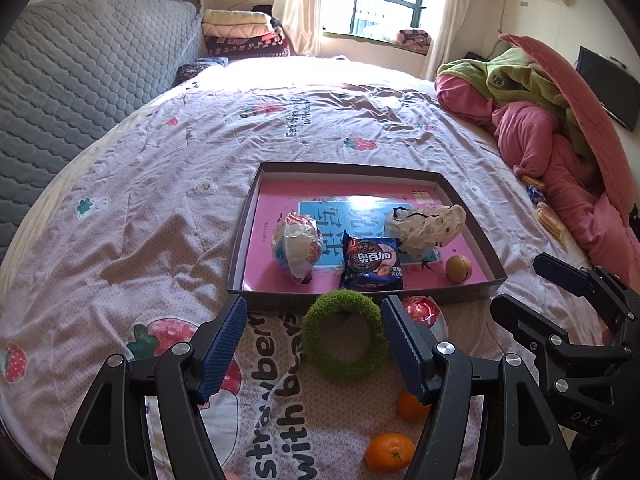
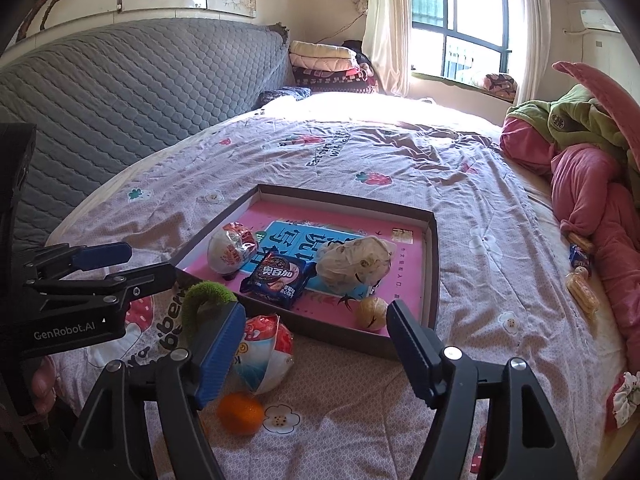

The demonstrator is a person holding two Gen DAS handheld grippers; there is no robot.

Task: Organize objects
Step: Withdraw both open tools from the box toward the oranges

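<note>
The bed (image 1: 168, 208), spread with a strawberry-print quilt, carried a shallow cardboard tray (image 1: 472, 216) lying flat near its near edge. Four things already lay in the tray: a clear-wrapped bun (image 1: 298, 246), a dark biscuit packet (image 1: 370, 266), a crumpled pale bag (image 1: 424, 226), and a walnut (image 1: 459, 268) at its near right corner. Outside, just beside the tray's near wall, lay a fuzzy green ring (image 1: 344, 334), a red-and-white wrapped snack (image 2: 266, 350), and two oranges (image 1: 390, 452). The left gripper (image 1: 312, 340) hung with its jaws wide apart, the ring lying between them but not pinched. The right gripper (image 2: 316, 350) likewise stood open and empty, the wrapped snack beside its left finger. The ring looked soft, light and springy, so pinching across one side of its band would likely hold best. The snack's film seemed slick and crinkly, better taken around its middle. The oranges appeared firm, round and apt to roll on the quilt.
</note>
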